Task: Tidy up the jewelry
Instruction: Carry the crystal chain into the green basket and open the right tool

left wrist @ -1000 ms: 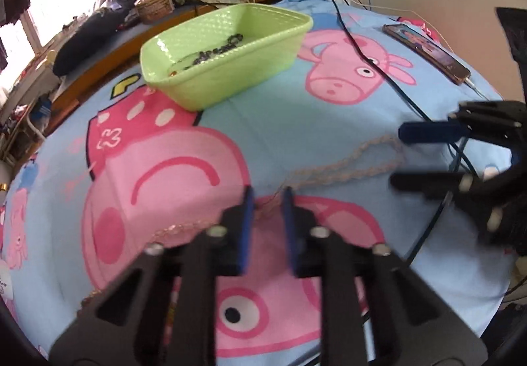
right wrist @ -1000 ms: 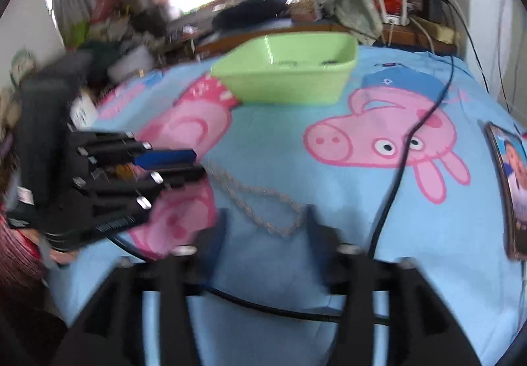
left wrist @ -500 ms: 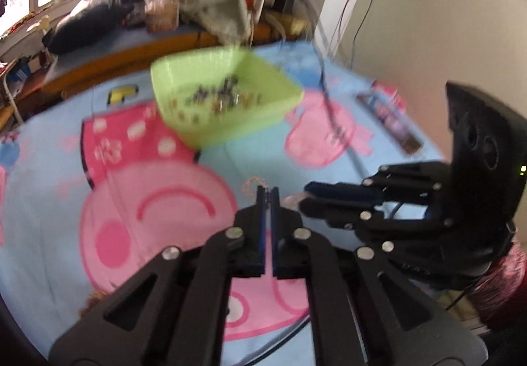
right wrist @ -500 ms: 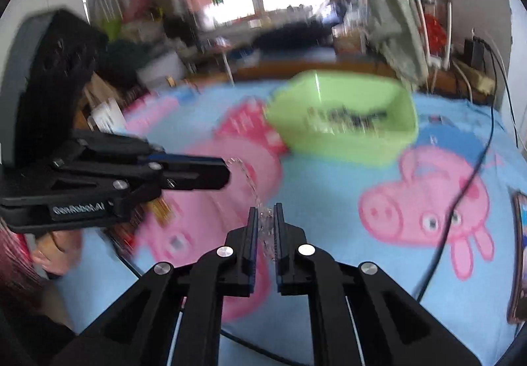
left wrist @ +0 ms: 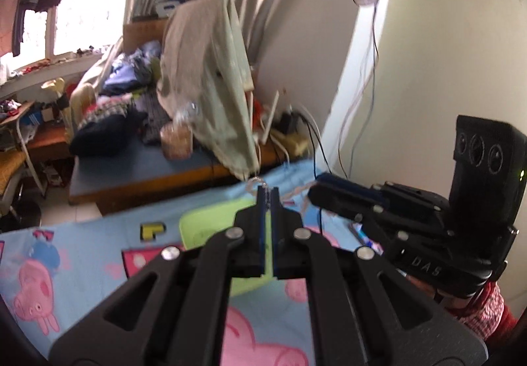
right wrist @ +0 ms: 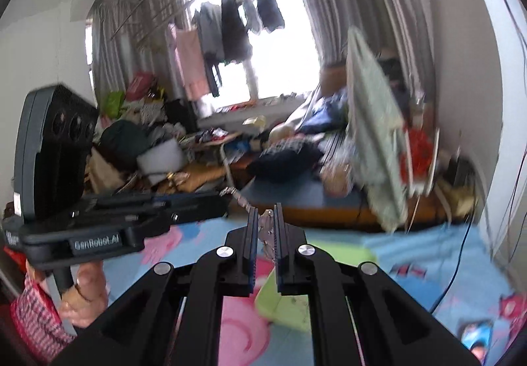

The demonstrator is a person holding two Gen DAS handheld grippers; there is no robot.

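Note:
A thin pale chain necklace (left wrist: 254,182) hangs in the air, held at two places. My left gripper (left wrist: 268,193) is shut on one part, and a strand runs right to my right gripper (left wrist: 314,190). In the right wrist view the right gripper (right wrist: 265,218) is shut on the necklace (right wrist: 267,227), with links showing between its jaws. The strand leads left to the left gripper (right wrist: 224,203). The green basket (left wrist: 201,224) sits on the bed below and just ahead, mostly hidden by the fingers. The right wrist view shows the same green basket (right wrist: 342,255).
A blue cartoon-pig bedsheet (left wrist: 82,254) covers the bed. A black cable (right wrist: 457,267) trails along the right side. Beyond the bed are a wooden bench with piled clothes and a draped pale green cloth (left wrist: 214,69). A hand (right wrist: 85,287) in a red checked sleeve holds the left gripper.
Both grippers closed on the chain lying on the sheet, then rose together and lifted it. The views tilted up from the bed toward the room.

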